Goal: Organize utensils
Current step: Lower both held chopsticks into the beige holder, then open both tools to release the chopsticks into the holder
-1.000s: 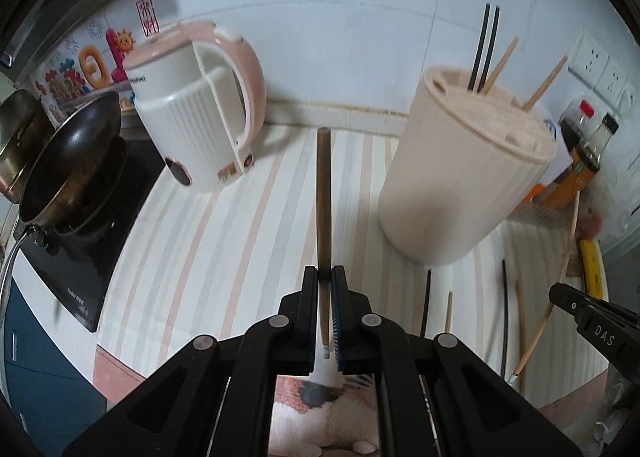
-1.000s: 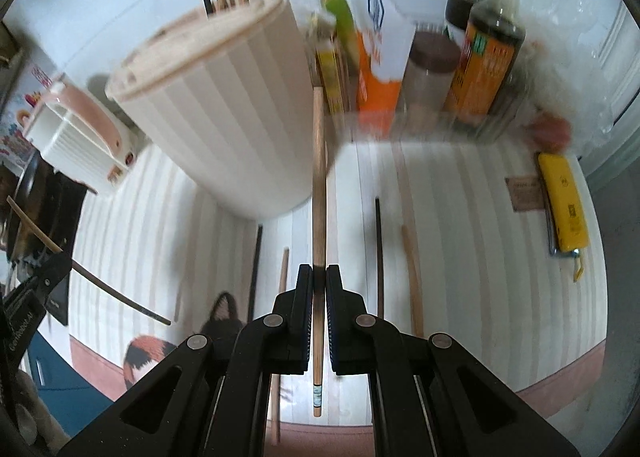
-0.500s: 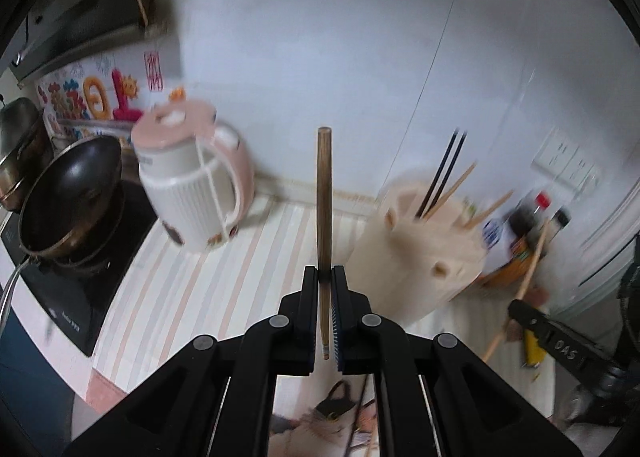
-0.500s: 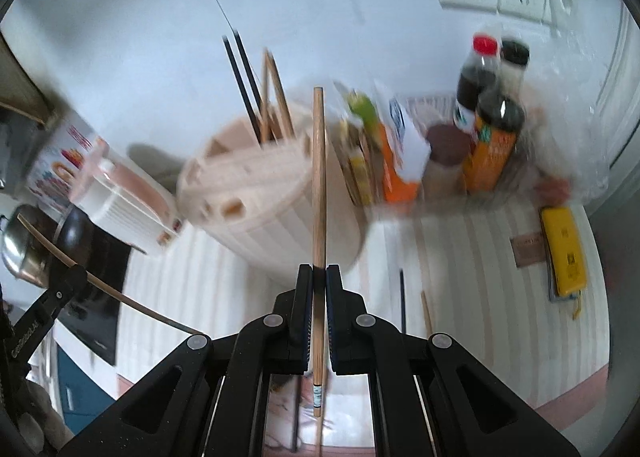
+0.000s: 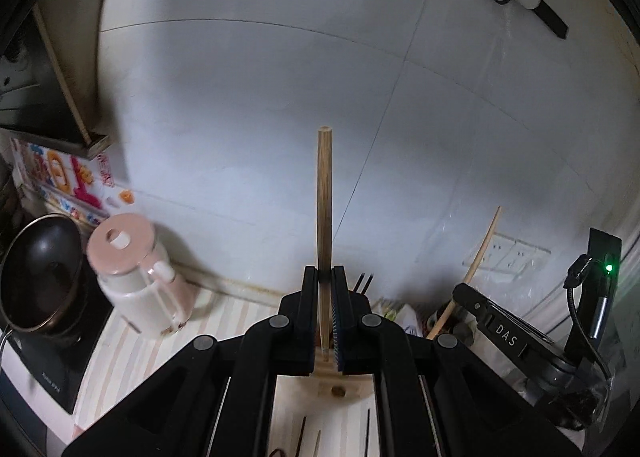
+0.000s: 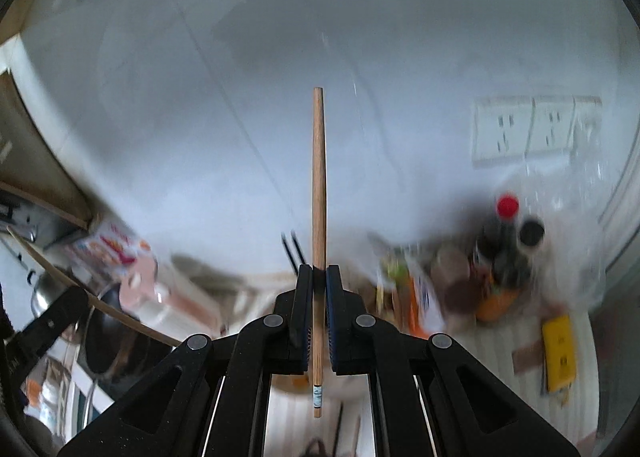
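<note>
My left gripper (image 5: pixel 324 277) is shut on a wooden chopstick (image 5: pixel 323 193) that stands upright against the white wall. Its lower tip hangs just above the beige utensil holder (image 5: pixel 340 387), which is mostly hidden behind the fingers. Two black chopstick tips (image 5: pixel 365 281) poke up from the holder. My right gripper (image 6: pixel 319 275) is shut on another wooden chopstick (image 6: pixel 318 177), also upright, with a patterned lower end. The right gripper also shows in the left wrist view (image 5: pixel 460 291). Loose chopsticks (image 5: pixel 368 431) lie on the striped counter below.
A pink-and-white kettle (image 5: pixel 136 281) and a black pan (image 5: pixel 38 277) on a cooktop stand at the left. Sauce bottles (image 6: pixel 508 241), packets and a yellow object (image 6: pixel 560 353) crowd the right. Wall sockets (image 6: pixel 532 131) sit above them.
Both grippers have risen and tilted up with their chopsticks. The holder has dropped from the middle of each view to below the fingers. The right wrist view is motion-blurred.
</note>
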`<state>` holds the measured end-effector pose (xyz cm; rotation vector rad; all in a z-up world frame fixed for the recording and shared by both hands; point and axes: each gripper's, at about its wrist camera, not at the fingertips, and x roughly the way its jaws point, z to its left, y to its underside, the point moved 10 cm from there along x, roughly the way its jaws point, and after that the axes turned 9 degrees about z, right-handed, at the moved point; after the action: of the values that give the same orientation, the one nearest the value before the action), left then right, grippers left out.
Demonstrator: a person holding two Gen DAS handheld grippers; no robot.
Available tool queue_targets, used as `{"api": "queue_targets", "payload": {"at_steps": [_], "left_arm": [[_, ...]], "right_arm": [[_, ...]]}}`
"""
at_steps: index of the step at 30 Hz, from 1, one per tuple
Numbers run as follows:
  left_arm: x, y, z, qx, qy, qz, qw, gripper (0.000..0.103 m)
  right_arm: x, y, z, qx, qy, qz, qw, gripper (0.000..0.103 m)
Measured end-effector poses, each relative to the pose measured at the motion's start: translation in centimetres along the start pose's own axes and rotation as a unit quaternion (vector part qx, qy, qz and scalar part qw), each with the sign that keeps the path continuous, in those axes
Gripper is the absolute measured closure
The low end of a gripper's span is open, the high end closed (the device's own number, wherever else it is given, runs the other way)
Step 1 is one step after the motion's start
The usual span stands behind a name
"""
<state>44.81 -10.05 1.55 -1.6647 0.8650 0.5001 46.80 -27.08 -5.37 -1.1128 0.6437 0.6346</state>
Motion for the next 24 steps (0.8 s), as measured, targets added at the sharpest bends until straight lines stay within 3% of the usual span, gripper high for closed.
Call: {"api": "queue_targets", "payload": {"at_steps": [4,8,15,20,24], "left_arm": [[3.6,-1.2,0.1,-0.001,-0.002,0.026,0.9997,0.099],[7.4,-0.4,0.8,-0.009,-0.010,0.061,0.9980,0.099],[11.8,1.3,1.7,-0.002,-0.032,0.103,0.9942,0.099],[13.1,2.5,2.2,-0.003,-0.028,0.127,0.9915,0.098],[11.8,3.1,1.9,-0.023,-0.011,0.142,0.9896,0.095]], "right_arm": [[1.7,-2.6,0.4,-0.006,0.012,-0.014,1.000,0.096],[4.9,-3.7,0.3,-0.003,0.012,-0.013,1.000,0.096],[8.9,-3.5,-0.1,-0.018,0.019,-0.018,0.999,0.096],[10.8,-2.0,0.1,-0.043,0.020,0.010,0.999,0.096],[10.3,-1.0,0.1,-0.054,0.034,0.027,0.998,0.096]]}}
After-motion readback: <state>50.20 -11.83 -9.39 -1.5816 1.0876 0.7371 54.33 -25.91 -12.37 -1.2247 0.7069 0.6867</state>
